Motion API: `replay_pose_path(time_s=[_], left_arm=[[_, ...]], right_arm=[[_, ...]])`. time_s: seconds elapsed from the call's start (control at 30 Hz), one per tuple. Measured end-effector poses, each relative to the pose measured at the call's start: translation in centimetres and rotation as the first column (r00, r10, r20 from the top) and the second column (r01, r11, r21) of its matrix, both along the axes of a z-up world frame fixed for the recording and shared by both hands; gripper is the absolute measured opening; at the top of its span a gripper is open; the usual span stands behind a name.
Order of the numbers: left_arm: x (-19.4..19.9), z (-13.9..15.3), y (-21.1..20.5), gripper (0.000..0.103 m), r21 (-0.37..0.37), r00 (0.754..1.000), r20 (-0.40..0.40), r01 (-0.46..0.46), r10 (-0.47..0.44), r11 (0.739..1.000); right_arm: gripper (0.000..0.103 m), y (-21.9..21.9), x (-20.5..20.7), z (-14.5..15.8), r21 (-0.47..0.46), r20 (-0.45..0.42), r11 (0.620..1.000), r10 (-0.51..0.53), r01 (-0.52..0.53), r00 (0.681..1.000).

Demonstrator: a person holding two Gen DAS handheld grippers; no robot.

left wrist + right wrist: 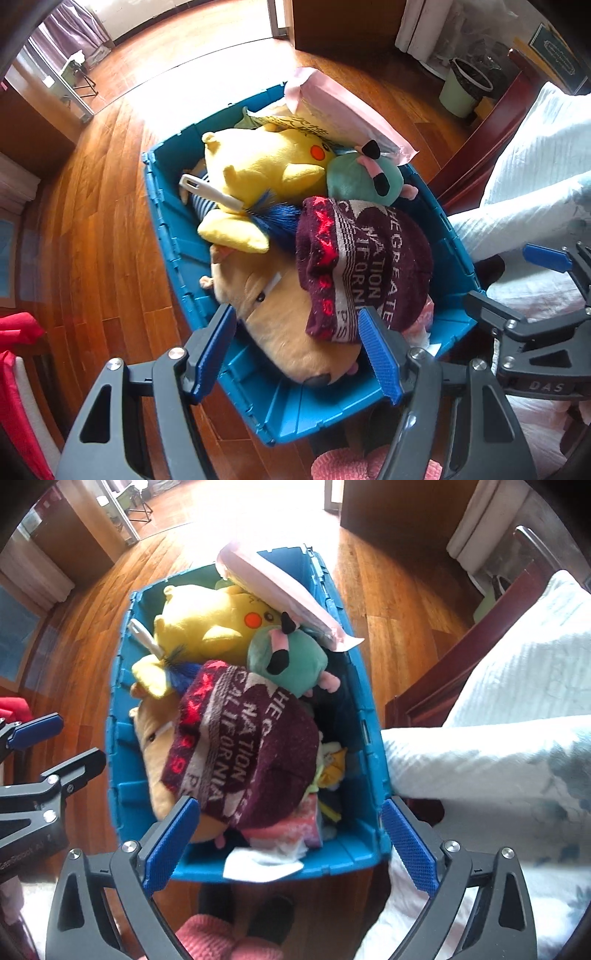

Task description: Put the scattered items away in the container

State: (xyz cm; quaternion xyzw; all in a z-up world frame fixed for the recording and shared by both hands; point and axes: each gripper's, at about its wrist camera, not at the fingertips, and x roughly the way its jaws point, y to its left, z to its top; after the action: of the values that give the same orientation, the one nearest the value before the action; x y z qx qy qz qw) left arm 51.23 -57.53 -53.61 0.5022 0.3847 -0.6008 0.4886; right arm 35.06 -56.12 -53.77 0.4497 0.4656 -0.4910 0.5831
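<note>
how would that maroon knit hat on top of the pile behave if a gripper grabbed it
The maroon knit hat would probably be floppy: it slumps over the tan plush beneath it. Likely light, since it is only thin knit. Its fuzzy weave should grip well, though it may snag the blue brush beside it.

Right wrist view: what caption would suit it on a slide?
Open right gripper above a blue crate packed with plush toys and a maroon knit hat.
</note>
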Motion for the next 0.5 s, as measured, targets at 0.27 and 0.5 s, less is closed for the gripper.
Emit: replay_pose_path(time_s=[0.27, 0.5], left_arm=[[0.2, 2.7, 0.2, 0.068, 0.015, 1.0, -0.012, -0.007, 0.007, 1.0], [0.6, 3.2, 0.3, 0.068, 0.017, 1.0, -0.022, -0.011, 0.011, 1.0]], right_arm=[[0.1, 0.6, 0.3, 3.4, 0.003, -0.017, 1.0, 0.015, -0.015, 1.0], [0.1, 0.8, 0.1, 3.9, 0.005, -0.02, 1.0, 0.001, 0.0, 1.0]])
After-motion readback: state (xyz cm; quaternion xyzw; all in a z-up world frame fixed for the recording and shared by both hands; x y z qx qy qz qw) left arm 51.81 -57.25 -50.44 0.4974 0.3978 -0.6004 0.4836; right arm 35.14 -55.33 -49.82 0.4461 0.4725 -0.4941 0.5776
